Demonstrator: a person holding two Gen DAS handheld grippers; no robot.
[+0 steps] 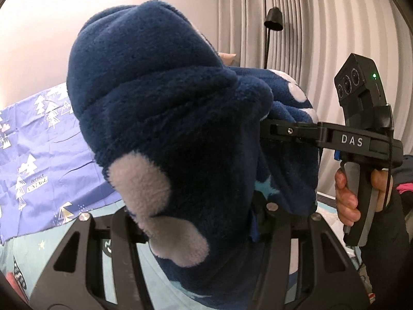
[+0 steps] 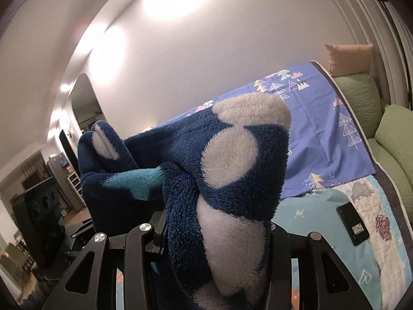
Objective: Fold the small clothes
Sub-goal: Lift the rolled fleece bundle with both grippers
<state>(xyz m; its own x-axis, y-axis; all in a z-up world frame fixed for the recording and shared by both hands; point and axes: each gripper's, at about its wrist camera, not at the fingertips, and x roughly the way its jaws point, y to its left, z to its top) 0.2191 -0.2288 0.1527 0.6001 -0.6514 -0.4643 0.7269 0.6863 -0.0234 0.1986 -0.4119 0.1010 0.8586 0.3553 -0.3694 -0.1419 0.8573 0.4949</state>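
Observation:
A dark blue fleece garment (image 1: 160, 108) with white spots fills the left wrist view, held up in the air above the bed. My left gripper (image 1: 204, 222) is shut on its bunched lower part; the fabric hides the fingertips. My right gripper (image 1: 265, 131) comes in from the right and is shut on the garment's far edge. In the right wrist view the same fleece garment (image 2: 227, 160) drapes over my right gripper (image 2: 214, 235), hiding its fingertips. The left gripper's body (image 2: 44, 206) shows at the far left.
A bed lies below with a purple tree-print sheet (image 2: 317, 134) over a light blue quilt (image 2: 309, 217). A black phone (image 2: 352, 223) lies on the quilt. Green cushions (image 2: 387, 134) and an orange pillow (image 2: 351, 58) sit at the right. A black floor lamp (image 1: 272, 23) stands by grey curtains (image 1: 322, 25).

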